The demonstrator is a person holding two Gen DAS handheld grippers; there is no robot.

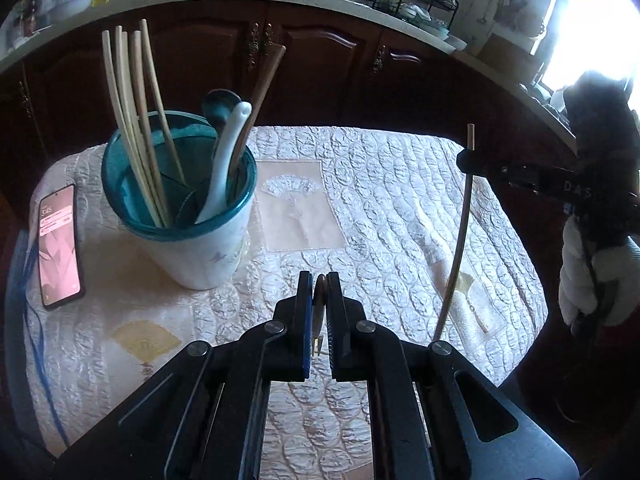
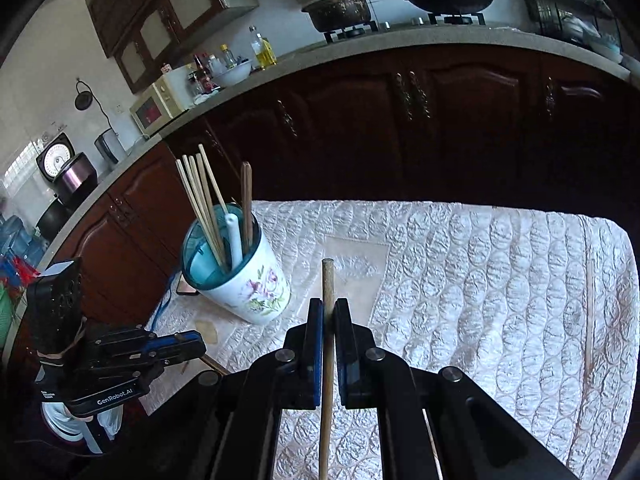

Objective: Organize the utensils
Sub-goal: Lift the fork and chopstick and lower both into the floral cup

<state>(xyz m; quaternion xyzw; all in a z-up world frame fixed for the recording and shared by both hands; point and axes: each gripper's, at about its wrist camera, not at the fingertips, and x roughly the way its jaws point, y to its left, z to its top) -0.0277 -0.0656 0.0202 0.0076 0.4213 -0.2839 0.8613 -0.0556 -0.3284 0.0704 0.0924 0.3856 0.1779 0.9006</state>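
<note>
Your left gripper (image 1: pixel 319 280) is closed narrowly on a small wooden fork (image 1: pixel 319 312), its tines showing between the jaws, above the quilted cloth (image 1: pixel 380 184). Left to right in the left view: a phone (image 1: pixel 59 246) lies flat by the cloth's left edge; just right of it stands the holder (image 1: pixel 208 252), a teal-rimmed cup carrying pale chopsticks (image 1: pixel 132 120), a dark spoon (image 1: pixel 218 104), a white spoon (image 1: pixel 228 168) and brown chopsticks (image 1: pixel 264 88). Farther right, your right gripper (image 2: pixel 329 312) clamps a single chopstick (image 2: pixel 327 352) near its upper end, the stick standing roughly upright with its lower end near the cloth, well apart from the holder. Another chopstick (image 2: pixel 589 320) lies flat near the cloth's right edge in the right view.
</note>
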